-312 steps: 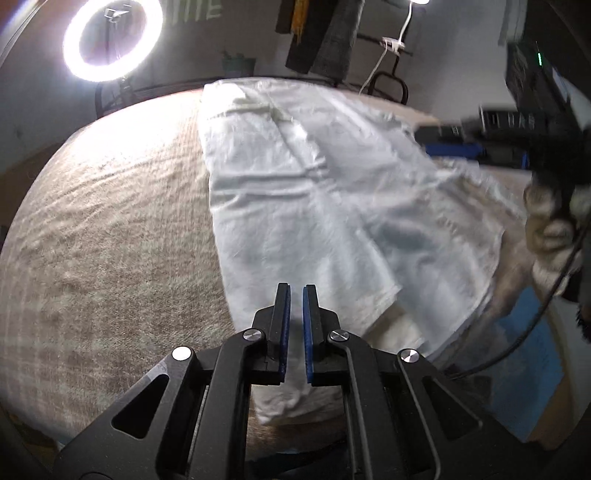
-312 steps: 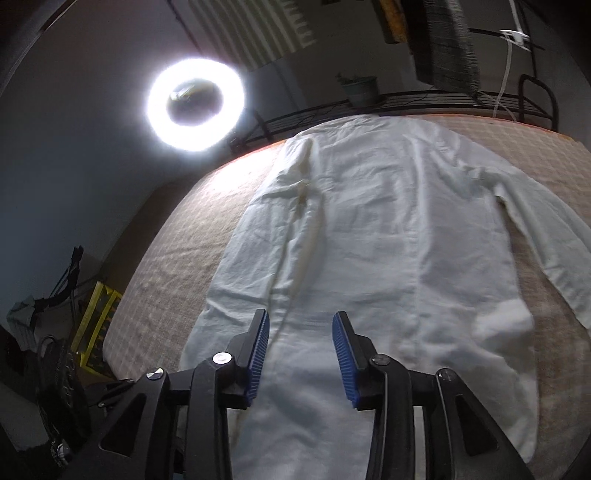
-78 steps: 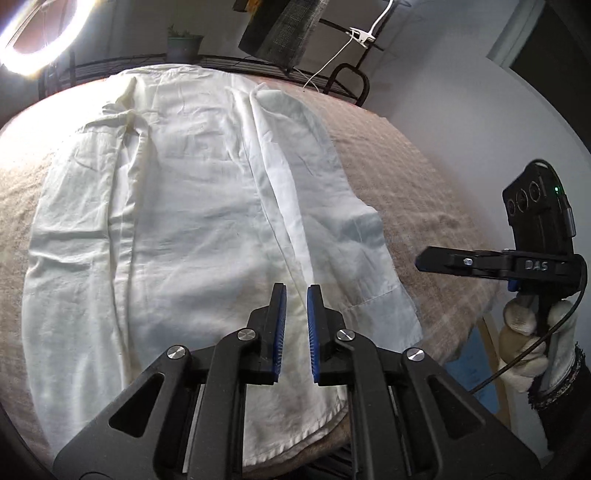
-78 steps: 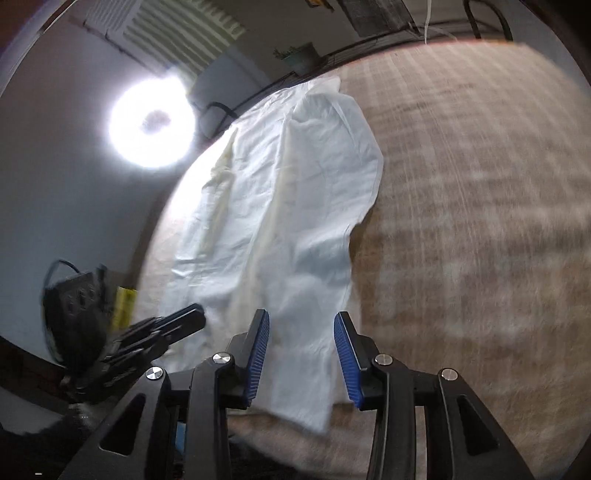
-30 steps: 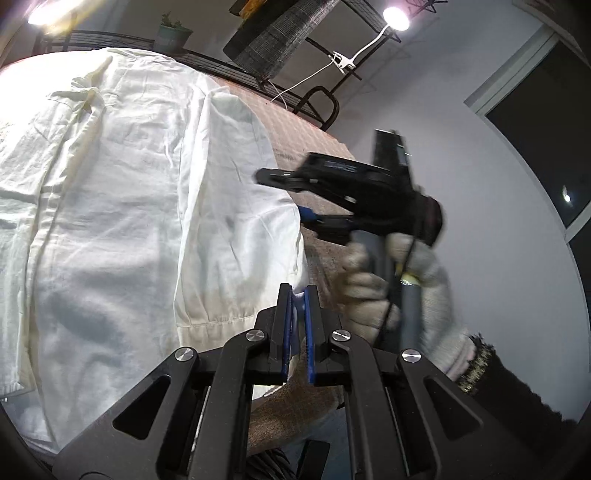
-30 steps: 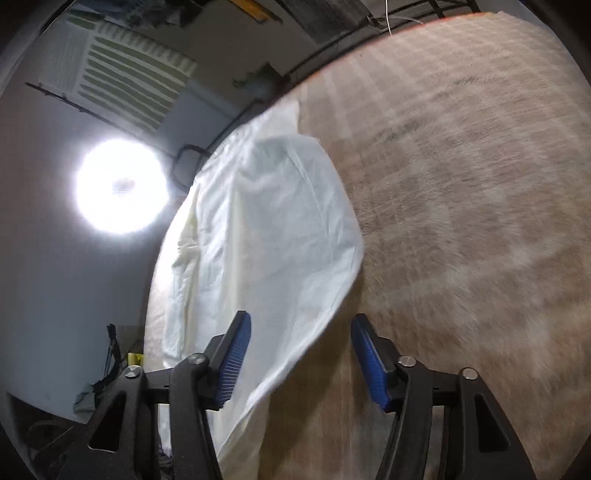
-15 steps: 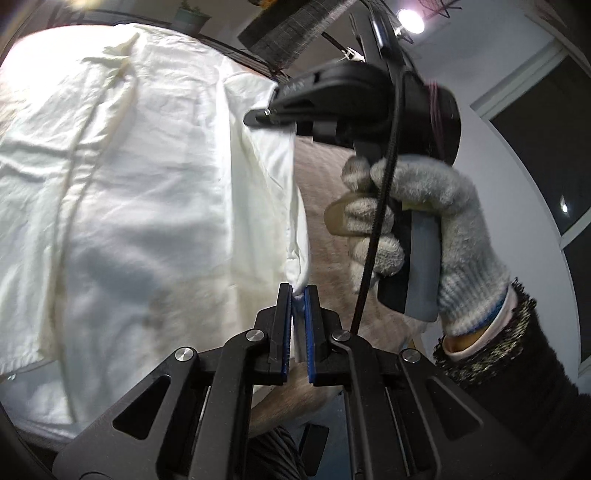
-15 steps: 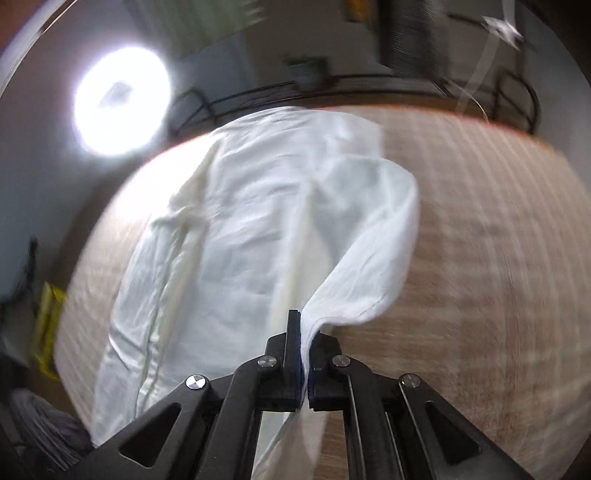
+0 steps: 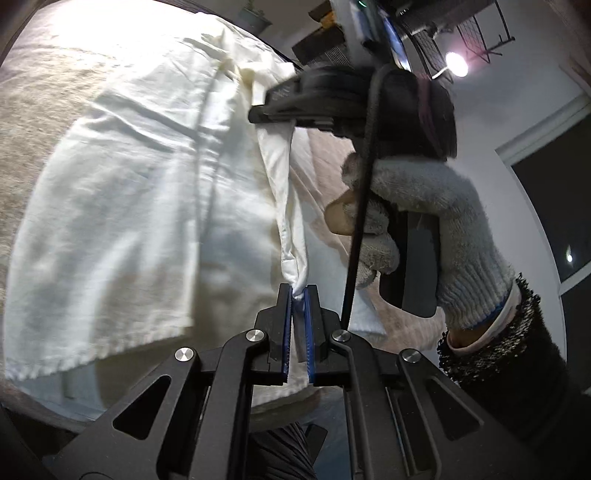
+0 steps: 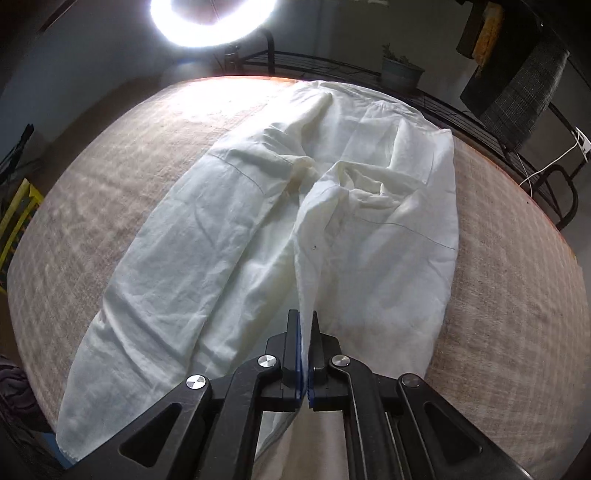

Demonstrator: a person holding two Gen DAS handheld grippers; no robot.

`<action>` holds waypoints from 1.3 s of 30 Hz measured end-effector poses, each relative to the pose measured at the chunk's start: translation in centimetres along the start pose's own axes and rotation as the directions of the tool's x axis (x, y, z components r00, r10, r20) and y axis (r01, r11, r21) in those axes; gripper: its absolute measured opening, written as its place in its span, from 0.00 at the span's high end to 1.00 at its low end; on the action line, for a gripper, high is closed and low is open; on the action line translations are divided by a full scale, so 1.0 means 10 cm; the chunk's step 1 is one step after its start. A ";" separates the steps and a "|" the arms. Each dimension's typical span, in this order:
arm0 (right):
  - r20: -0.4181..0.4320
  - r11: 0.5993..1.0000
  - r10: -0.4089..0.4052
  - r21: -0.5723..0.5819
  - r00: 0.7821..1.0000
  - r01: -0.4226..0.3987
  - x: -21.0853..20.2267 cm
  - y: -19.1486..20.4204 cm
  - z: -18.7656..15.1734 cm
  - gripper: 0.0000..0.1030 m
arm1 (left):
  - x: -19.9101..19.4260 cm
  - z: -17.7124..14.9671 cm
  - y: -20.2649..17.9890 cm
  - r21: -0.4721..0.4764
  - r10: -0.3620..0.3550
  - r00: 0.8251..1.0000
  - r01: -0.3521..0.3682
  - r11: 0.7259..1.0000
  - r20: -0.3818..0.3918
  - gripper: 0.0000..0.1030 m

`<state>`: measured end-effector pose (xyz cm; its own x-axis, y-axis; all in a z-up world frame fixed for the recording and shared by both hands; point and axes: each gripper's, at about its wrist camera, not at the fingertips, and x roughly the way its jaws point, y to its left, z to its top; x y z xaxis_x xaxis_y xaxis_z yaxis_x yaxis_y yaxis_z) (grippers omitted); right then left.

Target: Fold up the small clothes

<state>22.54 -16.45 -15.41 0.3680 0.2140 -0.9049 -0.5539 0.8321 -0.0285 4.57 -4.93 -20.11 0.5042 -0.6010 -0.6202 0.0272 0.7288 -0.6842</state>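
A white shirt [image 10: 229, 236] lies spread on the beige checked bed cover [image 10: 110, 147]. My right gripper [image 10: 305, 325] is shut on the shirt's right edge and holds it lifted over the middle of the garment, so a raised fold runs up from the pads. In the left wrist view my left gripper [image 9: 298, 295] is shut on the same edge of the white shirt [image 9: 129, 206] nearer the hem. The cloth stretches taut between the two grips. The right gripper's black body [image 9: 332, 99] and the gloved hand [image 9: 417, 221] holding it fill the upper right there.
A bright ring light [image 10: 214, 18] stands beyond the bed's far side. A metal rail with a potted plant [image 10: 400, 74] and hanging dark clothes [image 10: 517, 92] runs along the back. The bed cover [image 10: 517, 280] shows bare on the right. A yellow object [image 10: 18, 210] sits at the left.
The right gripper closed on the shirt's right edge, rolled, and carried it up and over toward the garment's middle. The left gripper, still shut on the edge, moved the same way.
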 end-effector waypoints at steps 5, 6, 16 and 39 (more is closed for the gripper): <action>0.111 0.963 0.237 0.100 0.965 -0.248 -0.52 -0.32 -0.27 0.67 | -0.08 -0.01 0.02 0.008 -0.004 1.000 0.004 1.000 0.003 0.96; 0.138 0.953 0.256 0.128 0.957 -0.273 -0.62 -0.39 -0.35 0.66 | -0.09 -0.03 0.01 0.011 -0.006 1.000 0.006 1.000 0.002 0.96; 0.179 0.803 0.342 0.454 0.922 -0.386 -0.85 -0.95 -1.81 0.62 | -0.34 -0.03 0.03 0.057 0.032 0.999 -0.031 0.998 -0.016 0.96; 0.201 0.779 0.417 0.423 0.886 -0.463 -0.90 -0.78 -2.15 0.59 | -0.90 0.27 0.81 -0.015 0.284 0.959 -0.284 0.959 -0.004 0.65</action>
<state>7.49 -35.91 -16.22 0.2451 0.6396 -0.7286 -0.2859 0.7657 0.5761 2.57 7.26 -19.00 0.4877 -0.3703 -0.7906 -0.1303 0.8646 -0.4853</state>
